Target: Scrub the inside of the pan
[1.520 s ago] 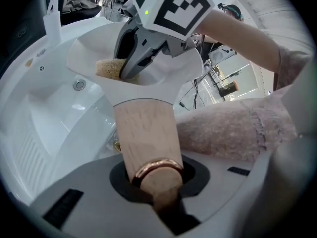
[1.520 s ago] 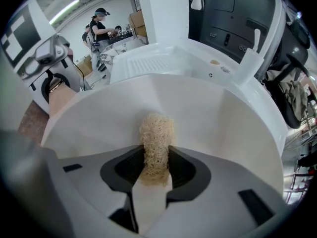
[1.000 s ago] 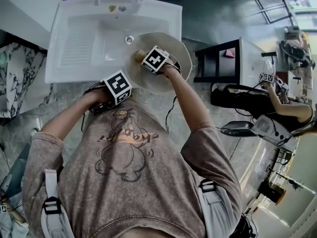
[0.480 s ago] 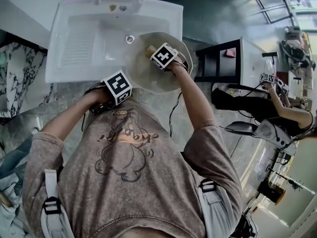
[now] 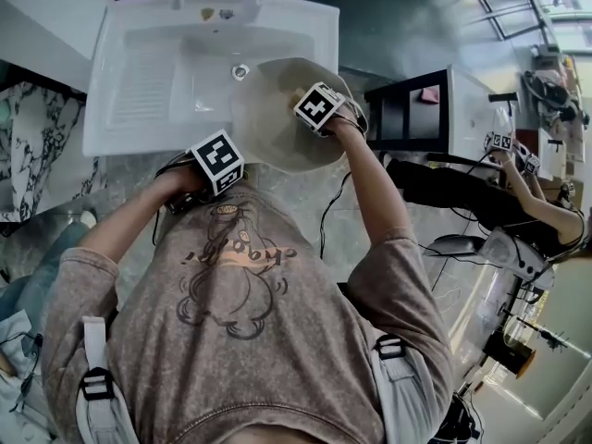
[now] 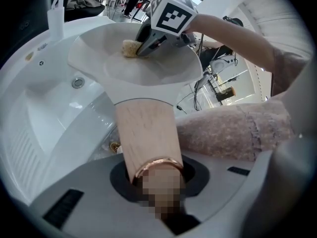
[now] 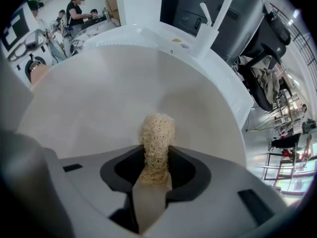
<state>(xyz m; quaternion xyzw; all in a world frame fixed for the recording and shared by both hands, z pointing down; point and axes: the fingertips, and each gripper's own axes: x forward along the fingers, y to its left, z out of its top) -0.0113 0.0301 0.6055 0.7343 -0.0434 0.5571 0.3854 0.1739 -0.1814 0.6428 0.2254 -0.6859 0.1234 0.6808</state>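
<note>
Beyond both grippers, farthest out:

1. Sink [image 5: 104,91]. White, with a ribbed slope on the left gripper's side and a drain hole near the middle. A tap stood at the far rim.

2. Pan [image 5: 268,132]. Pale, wide, with sloping walls and the inside facing up. It lay directly ahead of the left gripper [image 6: 157,175], over the sink's near corner on the right gripper's side. No grime or foam could be made out on the inner surface.

3. Wooden handle [image 6: 146,133]. It ran from the pan's near rim straight back into the left gripper, whose jaws were closed round the handle's ringed end, steadying the pan.

4. Right gripper [image 7: 156,177]. It was held down inside the pan, toward the far wall, with its jaws pinched tight on the scrubber.

5. Scrubber [image 7: 157,138]. A straw-coloured fibrous wad that stuck out ahead of the right jaws. In the left gripper view its tip appeared to press on the pan's inner surface.

Step, as judged: a scrubbing stroke was in hand, though progress could not be graded.

Next move, as judged: the wad should sweep under pressure over the rest of the inside, including the wall nearest the handle. Meanwhile the left grip would need to resist the push so the pan did not tip on the sink edge.
</note>
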